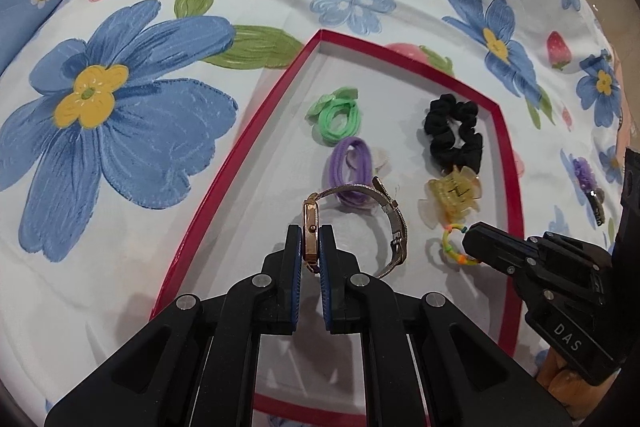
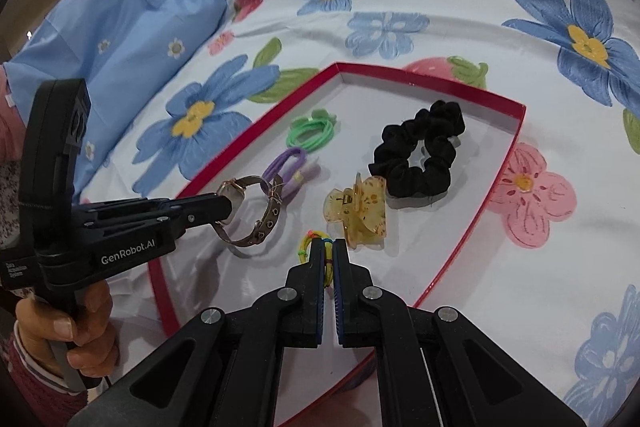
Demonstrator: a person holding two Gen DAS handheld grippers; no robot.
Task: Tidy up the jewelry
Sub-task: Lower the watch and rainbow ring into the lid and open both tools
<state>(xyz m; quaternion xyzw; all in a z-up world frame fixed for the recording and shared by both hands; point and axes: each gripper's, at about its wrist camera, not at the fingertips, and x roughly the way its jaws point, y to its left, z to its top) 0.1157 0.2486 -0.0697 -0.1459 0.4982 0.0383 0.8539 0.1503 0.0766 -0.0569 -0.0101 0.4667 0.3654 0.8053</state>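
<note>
A rose-gold wristwatch point(image 1: 310, 223) with a metal mesh band point(image 2: 256, 231) hangs just above the floor of the red-rimmed tray point(image 1: 240, 135), and my left gripper point(image 1: 310, 235) is shut on its case. My right gripper point(image 2: 329, 247) is shut on a small multicoloured hair band point(image 2: 310, 241), low over the tray beside a yellow flower-shaped claw clip point(image 2: 360, 215). In the left wrist view the right gripper point(image 1: 470, 239) enters from the right with the multicoloured band point(image 1: 450, 241) at its tip. In the right wrist view the left gripper point(image 2: 226, 205) reaches in from the left.
Inside the tray point(image 2: 500, 163) lie a green hair tie point(image 1: 338, 117), a purple hair tie point(image 1: 352, 163) and a black scrunchie point(image 2: 418, 153). A purple item point(image 1: 584, 175) lies on the floral sheet right of the tray. A blue pillow point(image 2: 120, 23) sits far left. A hand point(image 2: 80, 335) grips the left handle.
</note>
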